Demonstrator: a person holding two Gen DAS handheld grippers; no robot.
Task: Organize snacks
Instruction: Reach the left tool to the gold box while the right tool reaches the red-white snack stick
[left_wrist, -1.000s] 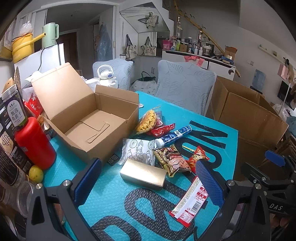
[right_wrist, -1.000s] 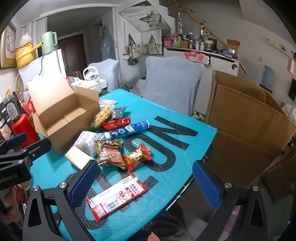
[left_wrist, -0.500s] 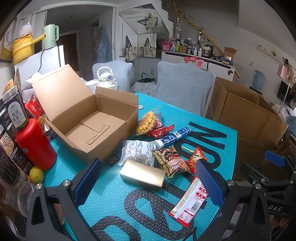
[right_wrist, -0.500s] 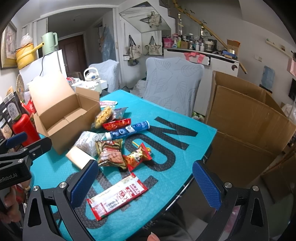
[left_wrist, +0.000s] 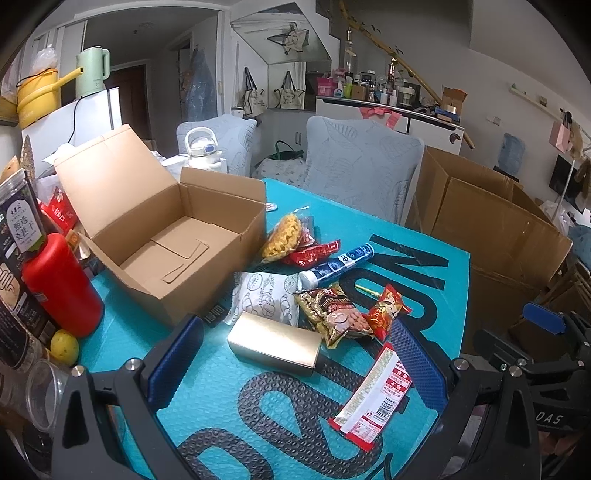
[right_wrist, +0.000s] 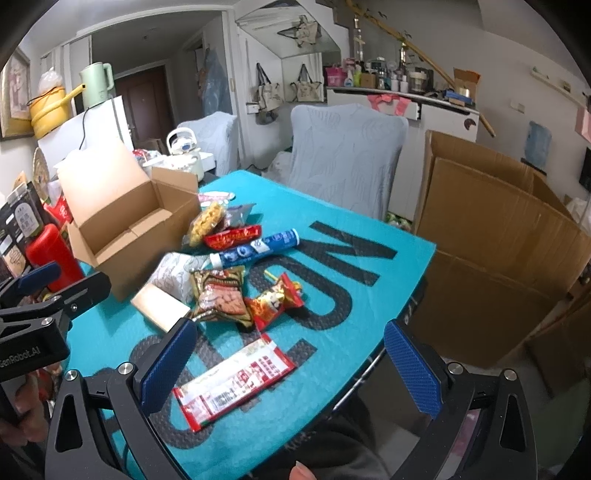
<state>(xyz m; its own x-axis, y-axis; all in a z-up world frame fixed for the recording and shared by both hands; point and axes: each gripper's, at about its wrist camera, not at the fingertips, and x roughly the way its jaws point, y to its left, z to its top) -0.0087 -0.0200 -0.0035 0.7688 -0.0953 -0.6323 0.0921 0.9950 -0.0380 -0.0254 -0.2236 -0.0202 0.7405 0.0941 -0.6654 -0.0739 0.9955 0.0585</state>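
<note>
Far left on the worktop (left_wrist: 140, 373), w/ its teal mat, a red bottle (left_wrist: 61, 284) stands beside a yellow fruit (left_wrist: 64, 347). Next is the open cardboard box (left_wrist: 173, 236), lid up, nothing inside. Right of it lie the snacks: yellow crisps bag (left_wrist: 282, 236), red packet (left_wrist: 314, 253), blue tube (left_wrist: 336, 264), white pastry bag (left_wrist: 266, 295), gold box (left_wrist: 275, 343), brown nut bag (left_wrist: 336, 314), small red-gold packet (left_wrist: 386, 312), and a long red-white wrapper (left_wrist: 375, 395) nearest the edge. Left hand-held gripper (left_wrist: 295, 363) hovers wide open, holding nothing, above the gold box. Right hand-held gripper (right_wrist: 290, 369) is also spread wide, unloaded, over the long wrapper. Far right stands a large cardboard carton (right_wrist: 495, 236).
</note>
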